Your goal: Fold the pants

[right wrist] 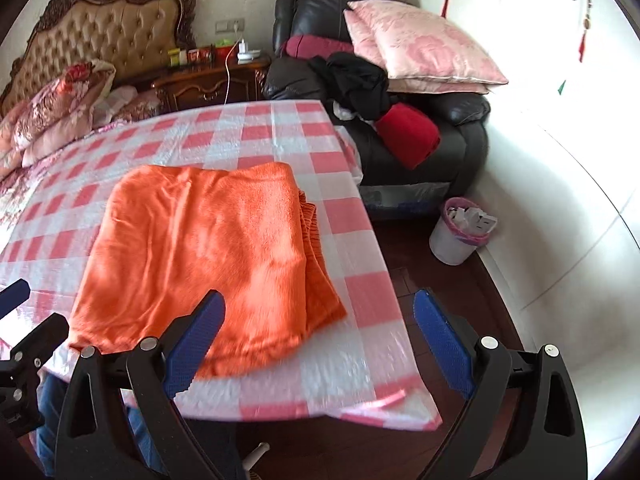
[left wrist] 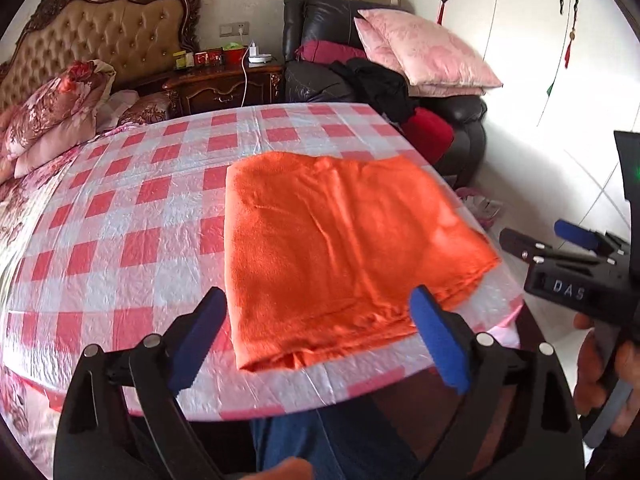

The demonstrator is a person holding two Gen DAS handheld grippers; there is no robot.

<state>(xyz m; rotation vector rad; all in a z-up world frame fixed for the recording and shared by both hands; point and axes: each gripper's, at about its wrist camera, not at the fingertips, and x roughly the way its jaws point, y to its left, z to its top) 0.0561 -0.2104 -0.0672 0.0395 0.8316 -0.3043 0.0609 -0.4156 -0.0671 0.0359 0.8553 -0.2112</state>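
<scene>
A: So, where are the pants (left wrist: 340, 248) now?

B: They lie folded in a thick orange packet on the desk (left wrist: 120, 216), near its front right corner, with the layered edges to the right side.

A: And each gripper?

B: The left gripper (left wrist: 320, 336) is spread wide and empty above the near edge of the pants. The right gripper (right wrist: 320, 340) is released too and holds nothing. I think the folding is finished, so both let go.

A: The room?

B: The desk has a checked pink plastic cover. Behind the desk stand a bed (right wrist: 60, 120) and a black armchair (right wrist: 440, 136) with pink pillows.
</scene>
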